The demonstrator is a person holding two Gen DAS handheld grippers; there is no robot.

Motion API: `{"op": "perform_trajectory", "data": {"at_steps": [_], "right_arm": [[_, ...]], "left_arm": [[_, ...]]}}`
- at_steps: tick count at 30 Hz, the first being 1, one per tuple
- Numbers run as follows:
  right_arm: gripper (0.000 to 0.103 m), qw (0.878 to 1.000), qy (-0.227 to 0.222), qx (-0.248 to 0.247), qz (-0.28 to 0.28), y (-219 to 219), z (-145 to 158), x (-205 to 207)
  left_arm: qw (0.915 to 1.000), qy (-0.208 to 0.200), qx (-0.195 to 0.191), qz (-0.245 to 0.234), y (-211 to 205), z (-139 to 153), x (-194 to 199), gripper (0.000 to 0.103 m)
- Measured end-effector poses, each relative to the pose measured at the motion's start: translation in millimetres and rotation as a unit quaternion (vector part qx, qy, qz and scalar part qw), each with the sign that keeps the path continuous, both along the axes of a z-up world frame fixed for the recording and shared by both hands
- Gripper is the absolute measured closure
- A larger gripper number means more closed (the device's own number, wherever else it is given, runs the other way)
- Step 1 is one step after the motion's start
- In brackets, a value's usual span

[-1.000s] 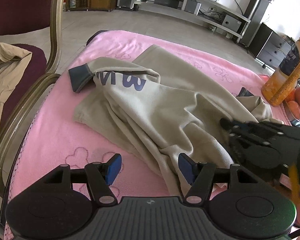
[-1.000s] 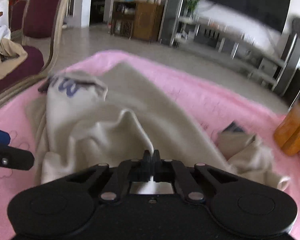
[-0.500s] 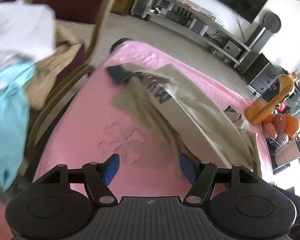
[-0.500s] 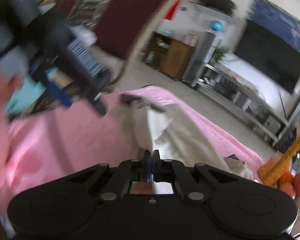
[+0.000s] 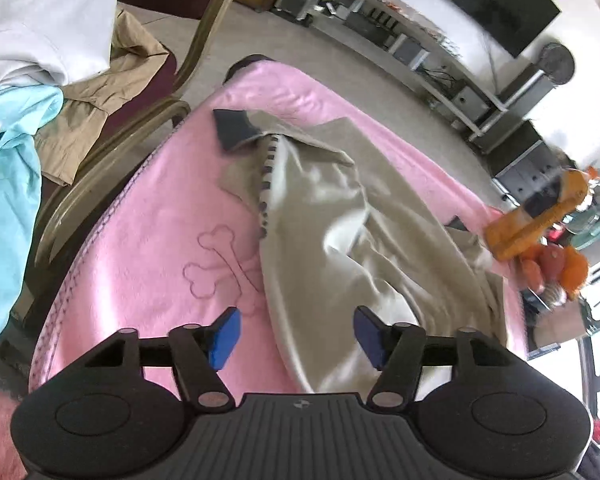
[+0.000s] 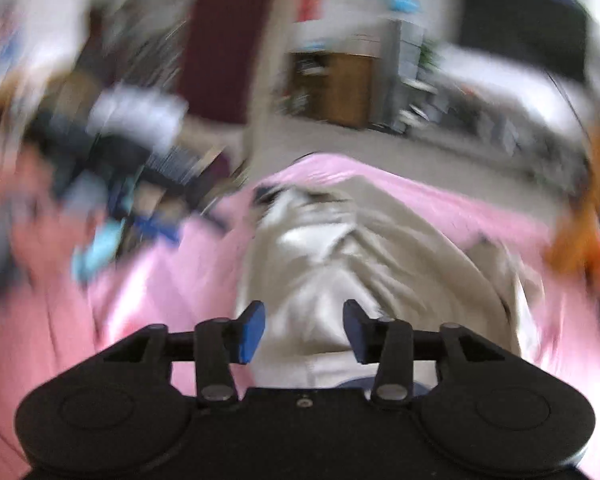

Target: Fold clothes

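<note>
Beige top – bunched up, not folded

Sweatshirt [image 5: 340, 216] lies rumpled on the pink blanket [image 5: 148, 248] – left gripper [image 5: 296, 332] and right gripper [image 6: 304, 328] both spread wide, holding nothing.

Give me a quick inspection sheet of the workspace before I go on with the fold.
Surface: pink blanket with a stitched crossbones motif, covering the work area.
Job's things: beige sweatshirt lying rumpled, dark cuff at the far end.
Clutter: orange bottle and fruit at the right edge.
Grippers: left gripper open, holding nothing; right gripper open over the sweatshirt, view blurred.
Cables: wires on the far TV stand.
Surroundings: chair piled with clothes; television.
</note>
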State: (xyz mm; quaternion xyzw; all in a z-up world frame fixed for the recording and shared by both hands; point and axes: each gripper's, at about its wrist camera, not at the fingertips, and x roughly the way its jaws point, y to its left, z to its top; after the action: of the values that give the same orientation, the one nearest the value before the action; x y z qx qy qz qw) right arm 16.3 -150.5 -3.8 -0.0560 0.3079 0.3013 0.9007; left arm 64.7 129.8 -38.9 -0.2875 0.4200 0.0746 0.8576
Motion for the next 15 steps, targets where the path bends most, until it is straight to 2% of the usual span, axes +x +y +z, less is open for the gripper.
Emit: {"op": "perform_trajectory", "data": {"at_steps": [1,2,4,6,8,9,12,15], "right_arm": [[0.057,0.997,0.037,0.064,-0.033,-27.4,1.5,10.9],[0.057,0.991,0.063,0.104,-0.055,-43.3,-8.4,16.5],[0.057,0.971,0.114,0.183,-0.098,-75.3,-28.2,27.6],[0.057,0.941,0.164,0.261,-0.140,-107.2,-48.0,38.8],[0.057,0.900,0.213,0.335,-0.180,-139.2,-67.8,49.9],[0.057,0.876,0.235,0.370,-0.199,-154.9,-77.6,55.4],[0.057,0.876,0.231,0.365,-0.212,-160.7,-83.9,57.8],[0.057,0.877,0.231,0.357,-0.223,-162.9,-89.6,58.2]], "left_arm": [[1.0000,0.005,-0.004,0.006,1.9,-7.2,5.2,0.053],[0.9998,0.011,-0.016,0.011,4.9,-15.3,10.1,0.054],[0.9983,0.023,-0.049,0.019,12.1,-32.3,19.8,0.058],[0.9957,0.033,-0.080,0.033,19.2,-48.5,28.5,0.059],[0.9942,0.037,-0.090,0.047,23.3,-59.8,34.9,0.061],[0.9934,0.038,-0.093,0.054,25.3,-65.3,38.1,0.066],[0.9927,0.040,-0.098,0.058,24.9,-77.3,45.6,0.083],[0.9941,0.024,-0.096,0.045,20.9,-80.3,51.8,0.083]]}}
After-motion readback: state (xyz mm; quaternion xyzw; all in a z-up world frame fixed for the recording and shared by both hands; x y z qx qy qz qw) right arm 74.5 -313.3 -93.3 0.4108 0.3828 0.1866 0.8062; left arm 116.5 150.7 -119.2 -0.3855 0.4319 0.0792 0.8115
